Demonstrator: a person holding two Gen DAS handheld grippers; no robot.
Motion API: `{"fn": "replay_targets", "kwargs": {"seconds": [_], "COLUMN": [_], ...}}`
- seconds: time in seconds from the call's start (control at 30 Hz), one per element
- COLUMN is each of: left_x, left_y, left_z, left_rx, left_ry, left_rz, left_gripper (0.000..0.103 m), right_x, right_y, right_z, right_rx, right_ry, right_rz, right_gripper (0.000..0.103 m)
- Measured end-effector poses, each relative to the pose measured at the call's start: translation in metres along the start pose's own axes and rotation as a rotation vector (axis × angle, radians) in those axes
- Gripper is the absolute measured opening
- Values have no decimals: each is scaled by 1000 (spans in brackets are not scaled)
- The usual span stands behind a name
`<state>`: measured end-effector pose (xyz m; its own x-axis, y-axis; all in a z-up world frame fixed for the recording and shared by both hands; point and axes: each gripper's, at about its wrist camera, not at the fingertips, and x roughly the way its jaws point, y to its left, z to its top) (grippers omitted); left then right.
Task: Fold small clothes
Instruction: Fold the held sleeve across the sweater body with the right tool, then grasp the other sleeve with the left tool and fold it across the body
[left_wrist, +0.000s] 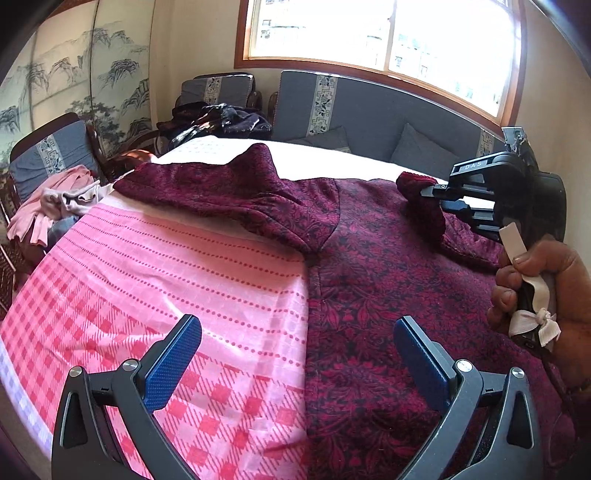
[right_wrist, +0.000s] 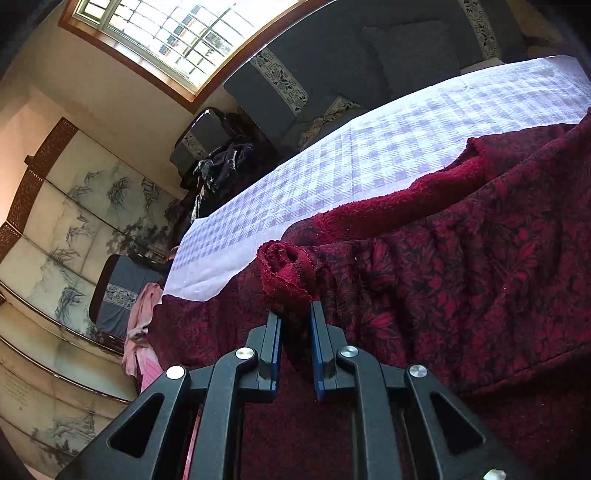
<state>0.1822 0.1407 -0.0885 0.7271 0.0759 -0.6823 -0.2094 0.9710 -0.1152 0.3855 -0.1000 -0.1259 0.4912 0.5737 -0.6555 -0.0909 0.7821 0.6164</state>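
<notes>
The right gripper (right_wrist: 295, 314) pinches the maroon garment's (left_wrist: 369, 266) cuff (right_wrist: 284, 269) to carry the sleeve inward for a fold, while the left gripper (left_wrist: 297, 343) hovers spread and empty over the checked pink sheet (left_wrist: 166, 277).

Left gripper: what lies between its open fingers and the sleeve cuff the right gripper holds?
In the left wrist view, only the dark red garment's body lies between the left gripper and the cuff pinched by the right gripper.

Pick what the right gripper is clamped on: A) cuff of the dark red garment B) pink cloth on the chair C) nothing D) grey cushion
A: the right gripper is shut on the rolled sleeve cuff of the dark red garment, seen in both wrist views.
</notes>
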Motion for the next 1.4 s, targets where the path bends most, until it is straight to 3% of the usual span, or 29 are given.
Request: {"fn": "replay_targets", "kwargs": {"seconds": [0.3, 0.47, 0.57, 0.67, 0.87, 0.93, 1.13, 1.23, 1.27, 1.3, 1.33, 1.37, 1.4], "left_x": [10, 22, 33, 54, 116, 133, 165, 179, 182, 187, 196, 205, 210], "left_y": [30, 72, 115, 161, 230, 246, 266, 274, 278, 282, 286, 289, 291], "left_z": [13, 40, 60, 79, 103, 106, 134, 144, 145, 143, 142, 139, 135], "left_rx": [-75, -165, -243, -315, -456, -533, -583, -635, -666, -701, -733, -761, -781], "left_ry": [3, 10, -4, 39, 174, 204, 205, 167, 147, 140, 159, 181, 181], "left_rz": [-11, -108, -170, -170, -300, -353, -398, -401, -404, -402, -399, -399, -400], "left_gripper": [103, 103, 103, 103, 101, 97, 96, 95, 91, 70, 35, 16, 10], "right_x": [26, 33, 15, -3, -1, 2, 4, 4, 3, 3, 2, 1, 1], "right_y": [1, 1, 9, 19, 19, 13, 10, 8, 6, 6, 5, 4, 3], "right_z": [-12, -16, -21, -30, -47, -51, -55, -57, -57, -58, -58, -58, -58], "right_rx": [-13, -1, -40, -131, -189, -180, -176, -163, -161, -160, -157, -152, -147], "right_ry": [100, 165, 130, 105, 129, 145, 140, 135, 134, 131, 129, 126, 124], "right_rz": [46, 136, 177, 147, 109, 108, 104, 108, 109, 111, 114, 117, 122], "right_gripper": [21, 45, 56, 71, 72, 72, 71, 71, 71, 71, 71, 71, 71]}}
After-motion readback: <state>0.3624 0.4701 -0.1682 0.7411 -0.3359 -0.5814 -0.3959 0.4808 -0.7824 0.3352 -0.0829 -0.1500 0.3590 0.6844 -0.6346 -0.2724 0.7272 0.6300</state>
